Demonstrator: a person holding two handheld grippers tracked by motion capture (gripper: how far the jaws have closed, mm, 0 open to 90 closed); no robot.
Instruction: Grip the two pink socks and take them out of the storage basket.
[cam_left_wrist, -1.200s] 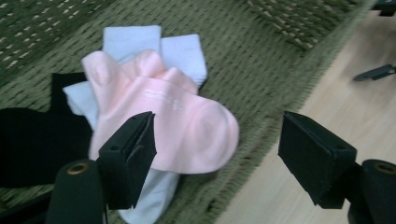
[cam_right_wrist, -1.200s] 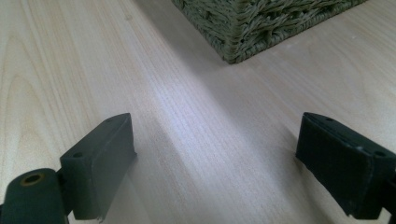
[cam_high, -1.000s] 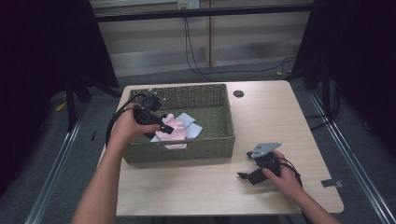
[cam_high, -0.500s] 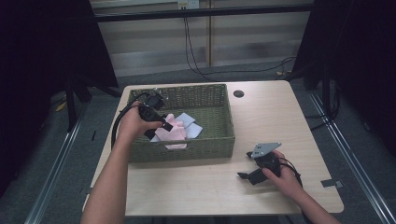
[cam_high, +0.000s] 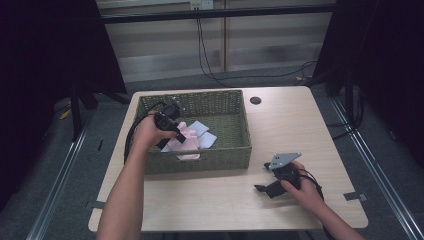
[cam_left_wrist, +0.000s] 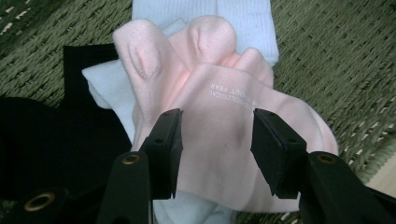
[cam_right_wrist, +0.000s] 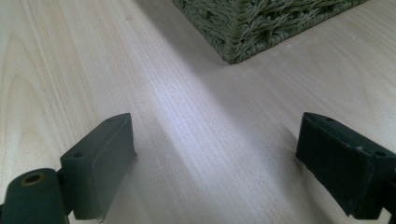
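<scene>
So the table is light wood with rounded corners, and most of its right half and front strip is bare, so plenty of room there. There's a small dark round hole near the back edge, just right of the basket.

The green woven basket sits on the left-back part of the table, its front wall well back from the near edge. In the right gripper view one basket corner pokes in at the top, apart from the jaws.

Inside the basket there's a little pile of socks: a pink sock on top, pale blue ones under it, and something black on the left.

The left gripper is down in the basket, jaws apart, either side of the pink sock's middle, not clamped.

The right gripper rests low over bare table in front of the basket, jaws spread wide with nothing between them.
</scene>
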